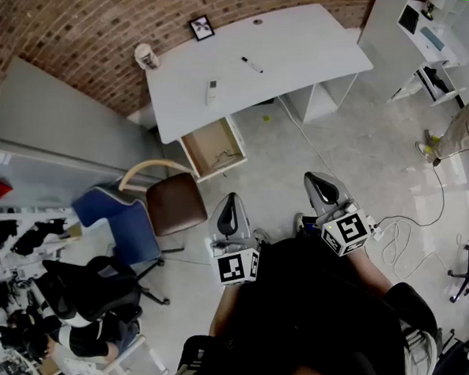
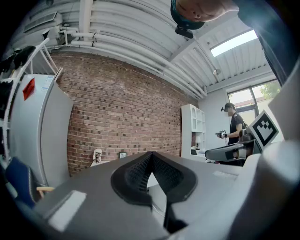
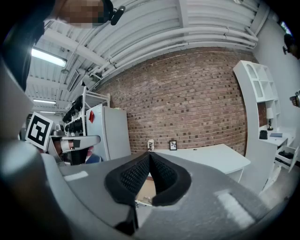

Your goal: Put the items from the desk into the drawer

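Four things sit on the white desk (image 1: 306,48): a white remote (image 1: 212,92) near its front edge, a dark pen (image 1: 252,65) towards the middle, a small framed picture (image 1: 201,27) at the back by the brick wall (image 1: 110,24), and a small pale object (image 1: 146,56) at the left corner, too small to make out. The drawer (image 1: 214,147) stands pulled out below the desk's front edge, under the remote. A few thin items lie on its wooden bottom, but I cannot tell what they are.

Both grippers are well apart from the desk, over the grey floor (image 1: 355,150), and point towards it. The left gripper (image 1: 231,206) has its jaws closed tip to tip with nothing between them, and its own view shows the ribbed pads (image 2: 138,174) meeting at the front. The right gripper (image 1: 318,185) is likewise fully closed and empty, and touches nothing.

A brown chair (image 1: 175,204) stands just in front of the drawer, with a blue chair (image 1: 117,223) beside it. A white shelf unit (image 1: 421,44) stands to the right of the desk.
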